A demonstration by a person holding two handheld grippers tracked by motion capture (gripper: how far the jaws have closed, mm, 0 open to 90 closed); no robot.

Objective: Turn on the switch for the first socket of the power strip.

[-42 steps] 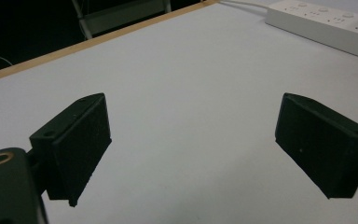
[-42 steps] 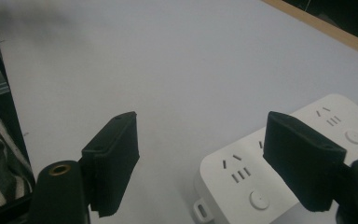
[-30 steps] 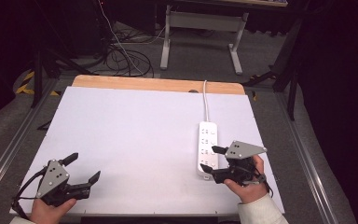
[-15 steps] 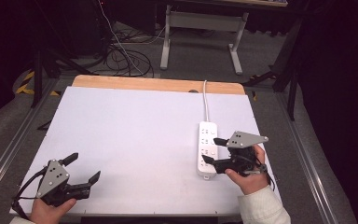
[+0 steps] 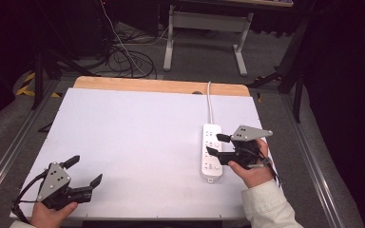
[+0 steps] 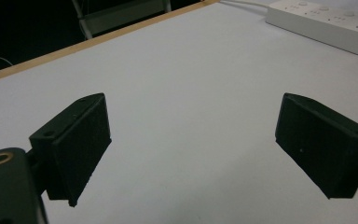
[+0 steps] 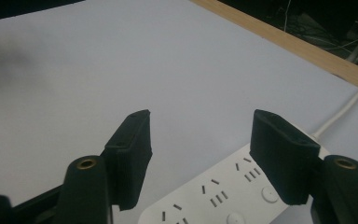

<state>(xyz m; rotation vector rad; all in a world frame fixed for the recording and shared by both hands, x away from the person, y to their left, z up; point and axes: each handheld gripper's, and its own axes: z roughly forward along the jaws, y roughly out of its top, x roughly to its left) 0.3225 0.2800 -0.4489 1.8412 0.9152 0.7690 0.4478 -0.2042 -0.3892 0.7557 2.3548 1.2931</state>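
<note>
While the high view puts the white power strip at the table's right side, cord running to the far edge, only the right claw view resolves its socket slots and round buttons; no readable marking. Right claw sits over the strip's right edge, jaws partly apart, empty. Left claw rests at near left, jaws wide, well apart from the strip.

Glossy white plastic power strip, matt white table with a wooden edge, matt black tongs.
</note>
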